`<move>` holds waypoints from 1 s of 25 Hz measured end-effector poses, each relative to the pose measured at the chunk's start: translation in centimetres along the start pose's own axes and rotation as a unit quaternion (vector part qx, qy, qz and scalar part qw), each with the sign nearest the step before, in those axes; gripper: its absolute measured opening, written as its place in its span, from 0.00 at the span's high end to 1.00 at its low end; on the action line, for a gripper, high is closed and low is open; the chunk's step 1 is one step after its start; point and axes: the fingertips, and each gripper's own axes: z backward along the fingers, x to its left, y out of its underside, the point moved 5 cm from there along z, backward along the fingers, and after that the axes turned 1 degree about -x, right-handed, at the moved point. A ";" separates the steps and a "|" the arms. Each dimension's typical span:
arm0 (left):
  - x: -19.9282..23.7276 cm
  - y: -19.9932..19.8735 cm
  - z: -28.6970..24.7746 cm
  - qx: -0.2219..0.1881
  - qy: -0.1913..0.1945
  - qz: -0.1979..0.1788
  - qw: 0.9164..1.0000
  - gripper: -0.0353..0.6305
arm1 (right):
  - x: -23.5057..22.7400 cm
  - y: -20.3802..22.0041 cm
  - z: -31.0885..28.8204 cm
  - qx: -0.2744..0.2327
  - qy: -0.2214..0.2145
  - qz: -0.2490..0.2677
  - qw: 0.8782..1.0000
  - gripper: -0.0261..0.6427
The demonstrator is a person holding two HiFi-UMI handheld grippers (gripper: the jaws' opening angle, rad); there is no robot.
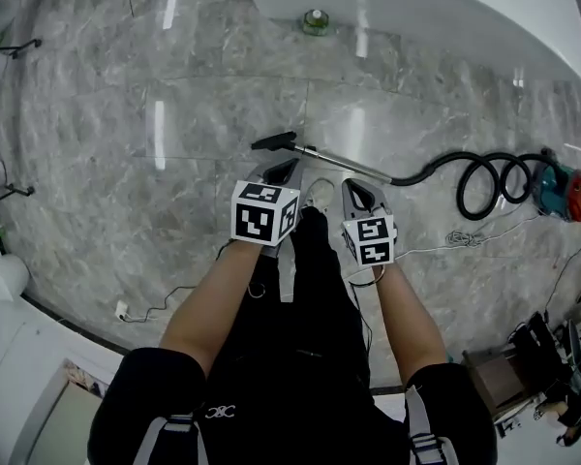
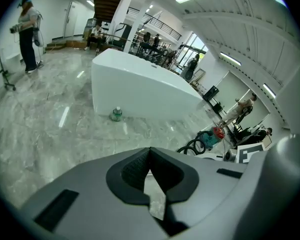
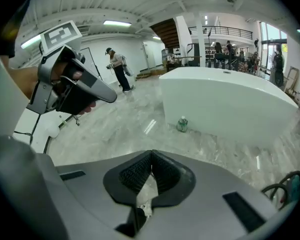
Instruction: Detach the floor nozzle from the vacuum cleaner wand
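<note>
In the head view the black floor nozzle [image 1: 274, 142] lies on the marble floor, joined to the silver wand [image 1: 344, 163]. The wand runs right into a coiled black hose [image 1: 488, 184] and a teal and red vacuum cleaner [image 1: 561, 191]. My left gripper [image 1: 284, 171] hangs shut and empty just short of the nozzle end of the wand. My right gripper [image 1: 360, 193] is shut and empty too, just short of the wand's middle. In the left gripper view its jaws [image 2: 150, 153] are pressed together, as are the right gripper's jaws [image 3: 151, 157]. Neither touches the wand.
A long white counter [image 1: 416, 8] stands beyond the wand, with a green bottle [image 1: 316, 21] at its foot. A white cord [image 1: 465, 237] lies right of my right hand and a dark cable [image 1: 160, 303] to my left. A person [image 2: 27, 34] stands far off.
</note>
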 end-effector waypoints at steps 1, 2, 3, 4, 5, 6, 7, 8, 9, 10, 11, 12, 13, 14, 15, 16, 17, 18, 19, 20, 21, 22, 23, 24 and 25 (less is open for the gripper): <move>0.7 0.8 -1.0 0.005 -0.001 0.004 1.000 0.94 | -0.3 1.0 -1.4 0.007 -0.001 0.005 1.000 0.94; 1.3 1.6 -2.0 0.009 -0.002 0.008 1.000 0.94 | -0.6 2.0 -2.8 0.017 -0.003 0.011 1.000 0.94; 2.0 2.3 -3.0 0.012 -0.003 0.012 1.000 0.94 | -0.8 3.0 -4.3 0.027 -0.006 0.018 0.999 0.94; 2.8 3.0 -3.9 0.015 -0.005 0.014 1.000 0.94 | -0.9 3.9 -5.8 0.036 -0.012 0.025 0.999 0.94; 3.7 3.7 -4.8 0.019 -0.006 0.016 1.000 0.94 | -1.0 4.8 -7.4 0.045 -0.017 0.035 0.998 0.94; 4.6 4.4 -5.8 0.023 -0.008 0.017 1.000 0.94 | -1.1 5.8 -9.1 0.054 -0.022 0.046 0.997 0.94; 5.5 5.1 -6.9 0.028 -0.011 0.019 0.999 0.94 | -1.3 6.9 -10.9 0.063 -0.026 0.059 0.996 0.94; 6.4 5.8 -8.0 0.032 -0.013 0.022 0.999 0.94 | -1.5 8.0 -12.6 0.073 -0.031 0.071 0.994 0.94; 7.2 6.5 -9.2 0.036 -0.014 0.026 0.999 0.94 | -1.8 9.1 -14.2 0.082 -0.036 0.083 0.992 0.94; 7.9 7.1 -10.3 0.040 -0.015 0.029 0.999 0.94 | -2.1 10.2 -15.7 0.091 -0.042 0.094 0.991 0.94; 8.5 7.7 -11.4 0.042 -0.015 0.031 0.999 0.94 | -2.4 11.3 -17.1 0.098 -0.047 0.106 0.988 0.94; 9.1 8.3 -12.4 0.044 -0.015 0.032 0.998 0.94 | -2.6 12.2 -18.6 0.105 -0.052 0.119 0.986 0.94; 9.8 8.8 -13.4 0.045 -0.015 0.032 0.998 0.94 | -2.8 13.1 -20.0 0.112 -0.057 0.133 0.983 0.94; 10.5 9.3 -14.3 0.045 -0.015 0.033 0.998 0.94 | -2.9 14.0 -21.4 0.117 -0.061 0.146 0.980 0.94; 11.1 9.9 -15.2 0.045 -0.015 0.035 0.998 0.94 | -3.1 14.8 -22.8 0.123 -0.064 0.159 0.978 0.94; 11.8 10.5 -16.1 0.046 -0.014 0.037 0.998 0.94 | -3.3 15.6 -24.2 0.128 -0.066 0.168 0.975 0.94; 12.5 11.2 -17.0 0.047 -0.013 0.040 0.998 0.94 | -3.4 16.4 -25.6 0.134 -0.071 0.175 0.973 0.94; 13.1 12.0 -17.9 0.050 -0.011 0.043 0.998 0.94 | -3.4 17.3 -26.9 0.139 -0.079 0.180 0.971 0.94; 13.7 12.8 -18.6 0.054 -0.010 0.048 0.997 0.94 | -3.4 18.1 -28.1 0.141 -0.090 0.185 0.968 0.94; 14.2 13.6 -19.4 0.058 -0.009 0.052 0.997 0.94 | -3.3 18.9 -29.3 0.143 -0.102 0.191 0.966 0.94; 14.8 14.3 -20.0 0.062 -0.009 0.057 0.996 0.94 | -3.3 19.7 -30.4 0.147 -0.111 0.200 0.962 0.94; 15.3 14.9 -20.6 0.064 -0.008 0.062 0.996 0.94 | -3.4 20.5 -31.6 0.154 -0.116 0.209 0.959 0.93; 15.7 15.5 -21.1 0.066 -0.007 0.066 0.996 0.94 | -3.6 21.3 -32.7 0.162 -0.118 0.218 0.955 0.88; 16.1 16.1 -21.6 0.067 -0.005 0.071 0.995 0.94 | -3.8 22.0 -33.8 0.172 -0.118 0.223 0.952 0.80; 16.5 16.8 -21.9 0.069 -0.004 0.075 0.995 0.94 | -3.9 22.6 -34.9 0.181 -0.118 0.226 0.950 0.74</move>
